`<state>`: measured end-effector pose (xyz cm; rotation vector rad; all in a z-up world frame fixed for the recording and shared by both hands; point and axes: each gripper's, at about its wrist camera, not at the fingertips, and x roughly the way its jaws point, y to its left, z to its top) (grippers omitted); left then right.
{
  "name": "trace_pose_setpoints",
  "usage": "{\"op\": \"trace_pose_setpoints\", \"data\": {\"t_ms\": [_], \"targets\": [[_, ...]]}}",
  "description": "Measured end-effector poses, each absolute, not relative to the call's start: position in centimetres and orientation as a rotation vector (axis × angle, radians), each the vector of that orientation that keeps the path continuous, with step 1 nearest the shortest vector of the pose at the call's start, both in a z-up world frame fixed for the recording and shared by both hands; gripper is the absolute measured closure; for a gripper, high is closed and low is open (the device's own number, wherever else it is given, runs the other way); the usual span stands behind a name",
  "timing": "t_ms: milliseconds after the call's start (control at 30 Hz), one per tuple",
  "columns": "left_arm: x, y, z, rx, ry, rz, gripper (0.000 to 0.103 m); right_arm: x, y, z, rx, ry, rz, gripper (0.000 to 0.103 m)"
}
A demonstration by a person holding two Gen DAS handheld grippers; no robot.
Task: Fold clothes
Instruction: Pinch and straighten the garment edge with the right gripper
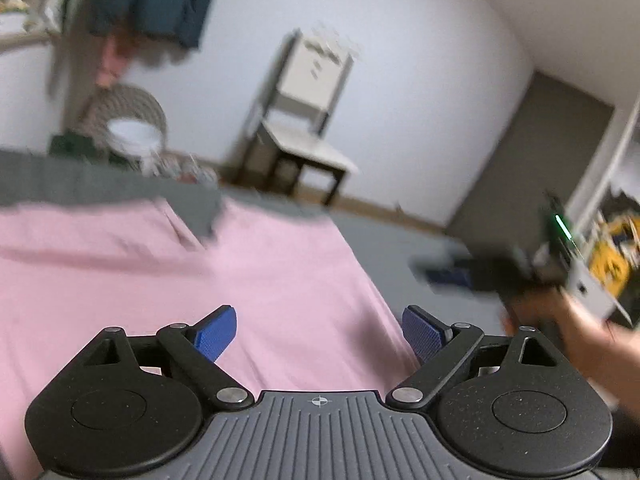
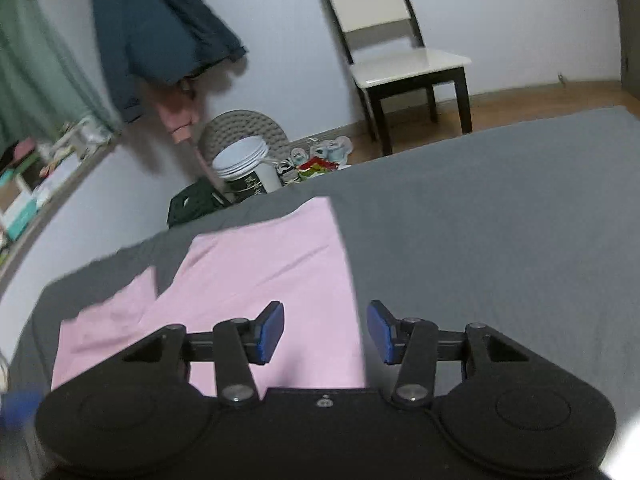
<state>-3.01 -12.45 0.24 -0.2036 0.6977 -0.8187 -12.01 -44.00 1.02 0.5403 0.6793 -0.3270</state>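
Note:
A pink garment [image 1: 240, 272] [image 2: 264, 276] lies spread flat on a grey bed cover [image 2: 500, 220] [image 1: 384, 240], one sleeve [image 2: 112, 316] out to the left. My left gripper [image 1: 320, 332] hovers over the garment's near part, open, nothing between its blue pads. My right gripper [image 2: 325, 330] is open too, above the garment's right edge, with one pad over pink cloth and the other over the grey cover. In the left wrist view the right gripper [image 1: 448, 276] shows blurred at the right, held by a hand [image 1: 560, 320].
A white chair with dark legs [image 2: 400, 56] stands by the far wall. A white bucket [image 2: 246, 168], a woven basket [image 2: 244, 128], shoes and bags sit on the floor beyond the bed. A dark jacket [image 2: 156, 28] hangs on the wall.

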Motion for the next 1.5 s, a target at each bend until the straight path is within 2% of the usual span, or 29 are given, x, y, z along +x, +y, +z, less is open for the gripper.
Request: {"op": "trace_pose_setpoints", "data": {"t_ms": [100,167,433,467,500,567,633,833,967,1067,1100,1233,1500], "targets": [[-4.8,-14.3,-2.6,-0.189,0.811,-0.846,0.013,-9.6,-46.1,-0.7,0.550,0.696,-0.347,0.066],[-5.4,-15.0,-4.1,-0.165,0.854,-0.878,0.013,-7.8,-46.8,-1.8,0.521,0.706,-0.349,0.067],[-5.5,-16.6,-6.2,-0.161,0.842,-1.002,0.013,-3.5,-46.2,-4.7,0.422,0.726,-0.303,0.067],[-5.5,-16.4,-6.5,-0.167,0.843,-1.011,0.013,-3.1,-46.0,-4.9,0.405,0.727,-0.304,0.072],[-5.4,-16.4,-6.7,-0.176,0.847,-1.016,0.013,-2.7,-45.8,-5.1,0.388,0.727,-0.306,0.085],[-6.0,-17.0,-7.4,-0.198,0.860,-1.017,0.013,-2.1,-45.0,-5.1,0.350,0.712,-0.313,0.101],[-5.7,-16.9,-7.8,-0.223,0.868,-1.006,0.013,-1.7,-43.8,-4.8,0.299,0.684,-0.318,0.101],[-5.4,-15.7,-8.5,-0.285,0.870,-0.982,0.013,0.0,-33.9,-4.4,-0.139,0.666,-0.051,0.101],[-5.7,-15.6,-8.5,-0.272,0.859,-0.983,0.013,0.5,-28.9,-5.3,-0.333,0.675,0.024,0.096],[-6.2,-15.8,-8.1,-0.237,0.837,-0.987,0.013,0.1,-28.9,-4.3,-0.295,0.619,-0.027,0.078],[-6.4,-15.8,-8.0,-0.228,0.827,-0.990,0.013,0.2,-29.6,-3.9,-0.276,0.606,-0.060,0.076],[-7.2,-16.0,-7.4,-0.217,0.803,-1.024,0.013,1.4,-32.6,-2.9,-0.191,0.646,-0.170,0.076],[-8.7,-16.7,-7.3,-0.166,0.793,-1.086,0.013,4.6,-39.2,-3.9,0.249,0.821,-0.088,0.076]]}}
